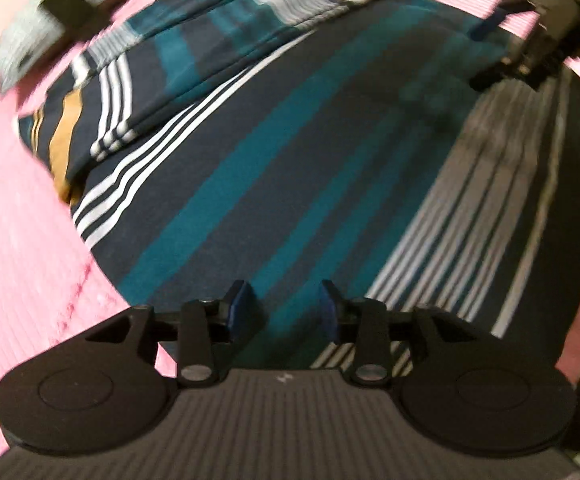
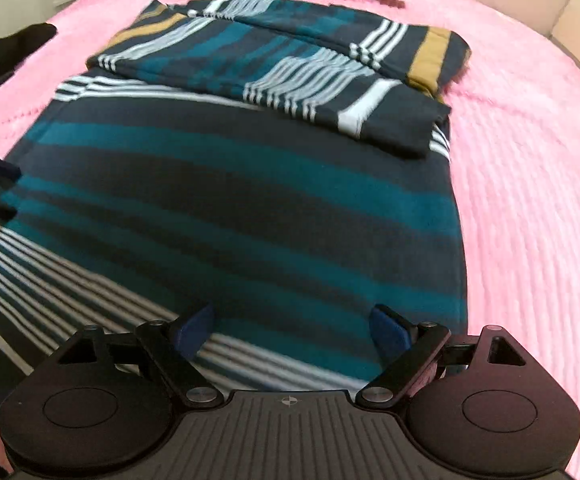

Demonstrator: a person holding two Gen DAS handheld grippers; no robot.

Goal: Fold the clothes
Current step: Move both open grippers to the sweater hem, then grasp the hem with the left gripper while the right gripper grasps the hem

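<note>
Left gripper (image 1: 285, 308) and right gripper (image 2: 294, 336) hang parted, empty, over navy-teal striped knit garment (image 2: 229, 200) (sleeves folded in); next: pinch hem, fold upward.

Dim, warm indoor light; both fisheye views bend strongly at the edges, smeared throughout by motion blur
</note>
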